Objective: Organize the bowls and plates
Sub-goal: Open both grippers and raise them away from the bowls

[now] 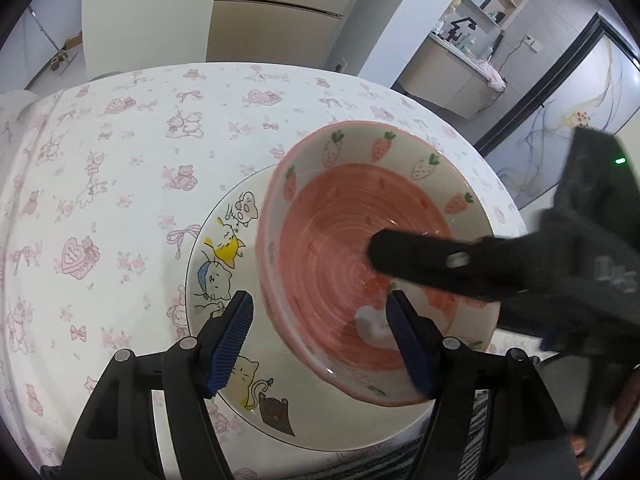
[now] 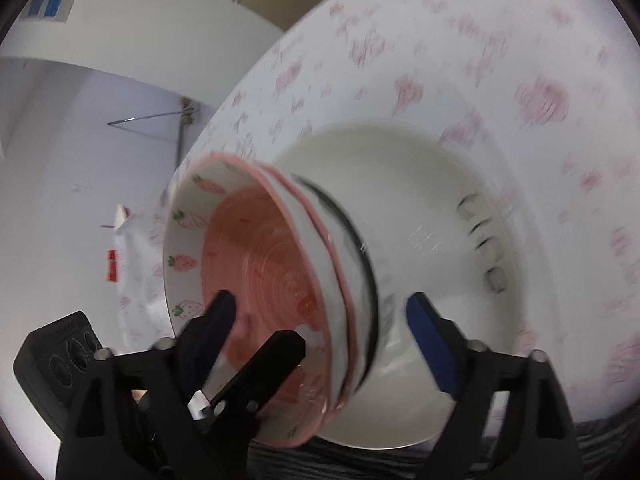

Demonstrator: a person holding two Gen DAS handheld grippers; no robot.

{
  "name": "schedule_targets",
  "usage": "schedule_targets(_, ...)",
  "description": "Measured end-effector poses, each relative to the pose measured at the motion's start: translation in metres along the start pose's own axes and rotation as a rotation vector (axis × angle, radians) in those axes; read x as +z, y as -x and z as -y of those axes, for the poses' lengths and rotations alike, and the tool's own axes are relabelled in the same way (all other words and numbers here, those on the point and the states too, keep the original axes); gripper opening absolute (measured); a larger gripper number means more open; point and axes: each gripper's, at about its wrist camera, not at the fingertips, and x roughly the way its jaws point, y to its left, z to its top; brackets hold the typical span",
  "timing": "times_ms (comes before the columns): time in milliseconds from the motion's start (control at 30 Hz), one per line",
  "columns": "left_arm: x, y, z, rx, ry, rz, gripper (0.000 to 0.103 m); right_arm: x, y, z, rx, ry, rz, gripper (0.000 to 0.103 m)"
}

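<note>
A: Pink and white glazed ware sits at the near edge of the counter (image 1: 120,152): a strawberry bowl (image 1: 340,240) resting on a white cat plate (image 1: 224,264). Only the left wrist view shows the cartoon cats clearly, on the plate's left rim, and the room behind.

B: And the right wrist view?

A: It is blurred. It shows the bowl (image 2: 248,264) from the side, tipped towards the left, with the plate (image 2: 420,200) behind it, and the plate's drawings are smears.

B: The left claw (image 1: 320,340)?

A: Angled down, spread, not pinching. Its left pad hangs over the plate; its right one is inside the bowl, with the near rim between them.

B: The right claw (image 2: 320,324)?

A: Also angled down and spread wide. The bowl's right rim stands between its fingers, untouched as far as I can tell. In the left view one black finger (image 1: 420,256) reaches in from the right over the pink bowl floor. The left claw's finger (image 2: 260,364) crosses low in the right view.
</note>
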Motion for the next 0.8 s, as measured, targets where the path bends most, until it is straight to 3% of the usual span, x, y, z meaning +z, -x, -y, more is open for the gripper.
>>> schedule_targets(100,0.000,0.002,-0.003,-0.045,0.015,-0.007,0.067,0.003,0.007,-0.003,-0.016,0.029,-0.006,0.087)
schedule_targets(233,-0.001,0.015,0.003,-0.007,-0.030,0.053,0.067,0.006,0.006,0.003,-0.065,0.022,-0.004,0.087)
schedule_targets(433,-0.009,0.040,0.014,0.017,-0.097,0.139,0.072,-0.003,0.024,-0.007,-0.161,0.122,0.113,0.087)
schedule_targets(533,-0.016,0.060,0.016,0.054,-0.123,0.221,0.073,-0.006,0.040,-0.016,-0.206,0.175,0.194,0.087)
schedule_targets(600,-0.021,0.077,0.017,0.086,-0.144,0.300,0.082,-0.008,0.053,-0.022,-0.195,0.202,0.237,0.087)
schedule_targets(800,-0.035,0.129,0.019,0.142,-0.170,0.529,0.086,-0.020,0.083,-0.038,-0.181,0.277,0.359,0.087)
